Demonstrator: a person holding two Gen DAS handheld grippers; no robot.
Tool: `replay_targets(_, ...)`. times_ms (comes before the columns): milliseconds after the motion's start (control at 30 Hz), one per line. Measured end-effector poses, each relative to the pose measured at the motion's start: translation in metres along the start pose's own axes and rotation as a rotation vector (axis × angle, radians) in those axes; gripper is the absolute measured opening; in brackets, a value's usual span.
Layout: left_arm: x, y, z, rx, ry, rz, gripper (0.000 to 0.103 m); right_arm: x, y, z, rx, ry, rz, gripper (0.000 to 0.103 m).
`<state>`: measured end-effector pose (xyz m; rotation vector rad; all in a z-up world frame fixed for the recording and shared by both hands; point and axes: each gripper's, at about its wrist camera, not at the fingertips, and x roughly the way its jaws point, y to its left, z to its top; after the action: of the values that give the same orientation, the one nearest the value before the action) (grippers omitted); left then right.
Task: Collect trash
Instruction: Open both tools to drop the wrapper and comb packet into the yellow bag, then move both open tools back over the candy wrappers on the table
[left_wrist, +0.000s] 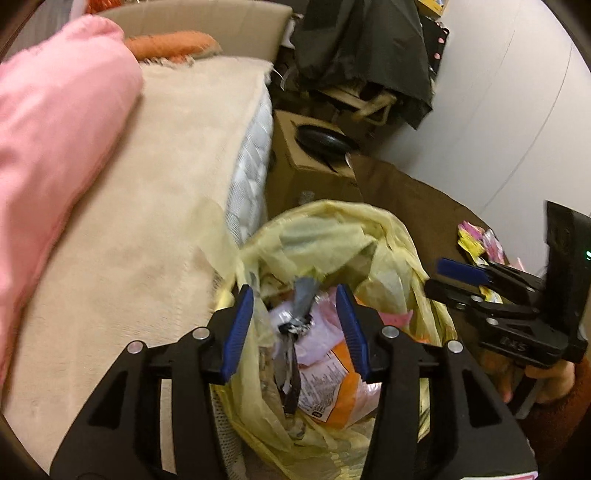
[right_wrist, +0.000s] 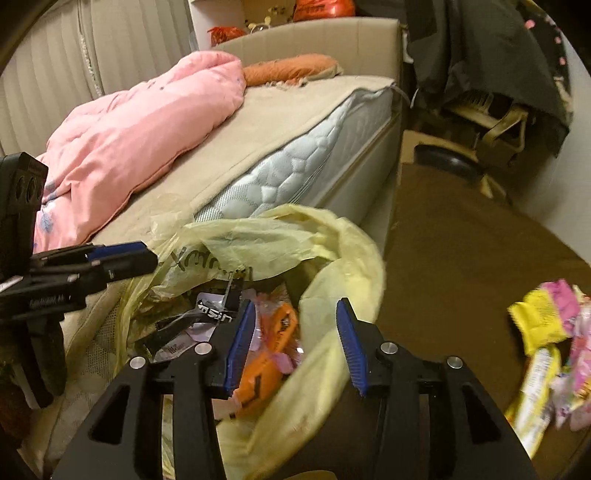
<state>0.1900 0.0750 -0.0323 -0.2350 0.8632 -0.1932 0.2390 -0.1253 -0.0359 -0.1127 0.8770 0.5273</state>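
Hovering over the mouth of a yellow plastic trash bag (left_wrist: 332, 236), the left gripper (left_wrist: 295, 314) points down into it with its blue-padded fingers (left_wrist: 240, 325) spread apart and nothing pressed between them. Below the gap, inside the bag, lie a crumpled grey-and-silver wrapper (left_wrist: 299, 306), pale lilac packaging and an orange printed packet (left_wrist: 332, 391).

The right gripper (right_wrist: 295, 332) hangs over the same bag (right_wrist: 332, 266) from the other side, fingers (right_wrist: 240, 339) likewise parted and empty, with the bag's right rim running under the gap and an orange wrapper (right_wrist: 273, 350) just inside the left finger. From the left wrist view this gripper (left_wrist: 461, 277) shows side-on at the right edge, a hand (left_wrist: 546, 384) gripping its handle.

The bag stands on the floor against the side of a bed (right_wrist: 288, 173), its rim slumped open and its upper edge touching the beige bedspread (left_wrist: 147, 221). A pink duvet (right_wrist: 140, 129) is heaped on the bed, with an orange cushion (right_wrist: 291, 66) near the headboard.

More trash remains on the brown floor (right_wrist: 461, 258) to the right of the bag: a loose cluster of yellow and pink wrappers (right_wrist: 550, 332), apart from both grippers. Beyond, a cardboard box (left_wrist: 306, 162) sits beside the bed, and dark clothing (left_wrist: 362, 48) hangs over furniture behind it.
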Motion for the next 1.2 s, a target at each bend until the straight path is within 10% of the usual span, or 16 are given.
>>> replay_targets(500, -0.031, -0.106, 0.007, 0.177, -0.104, -0.063, 0.044, -0.128, -0.079, -0.05, 0.099, -0.195, -0.228, 0.065)
replay_targets(1200, 0.069, -0.251, -0.001, 0.327, 0.014, -0.302, 0.044, -0.172, -0.18, -0.138, 0.254, -0.128, -0.492, 0.065)
